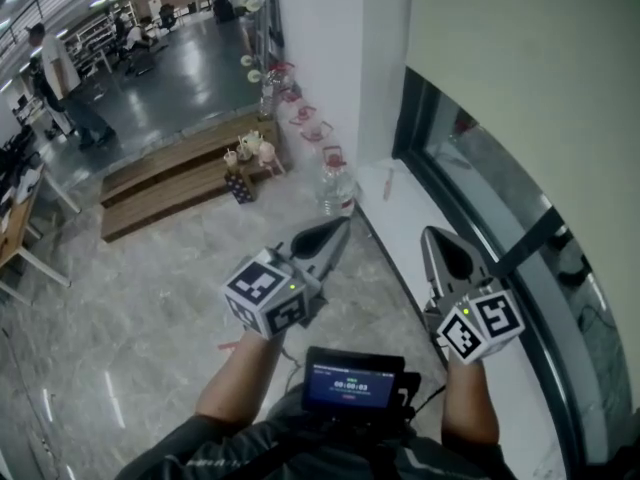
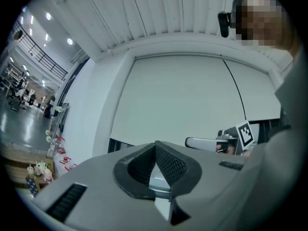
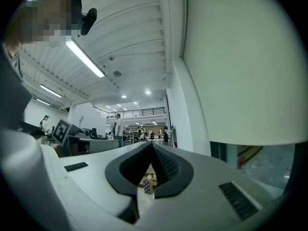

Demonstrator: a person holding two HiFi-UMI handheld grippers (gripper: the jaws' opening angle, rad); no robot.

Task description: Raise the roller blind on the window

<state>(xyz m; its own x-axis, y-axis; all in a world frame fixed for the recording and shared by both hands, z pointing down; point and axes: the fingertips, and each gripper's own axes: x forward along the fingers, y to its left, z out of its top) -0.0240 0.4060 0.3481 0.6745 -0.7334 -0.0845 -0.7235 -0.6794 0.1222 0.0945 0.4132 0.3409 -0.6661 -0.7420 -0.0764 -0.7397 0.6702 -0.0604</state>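
The roller blind [image 1: 520,58] covers most of the window [image 1: 500,183]. Near the blind's lower edge is the right hand-held gripper [image 1: 432,236], clenched on nothing. The left hand-held gripper [image 1: 343,224], farther from the blind, is likewise clenched empty.

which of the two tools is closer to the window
The right tool: in the head view it is over the white sill by the glass, while the left tool is over the marble floor.
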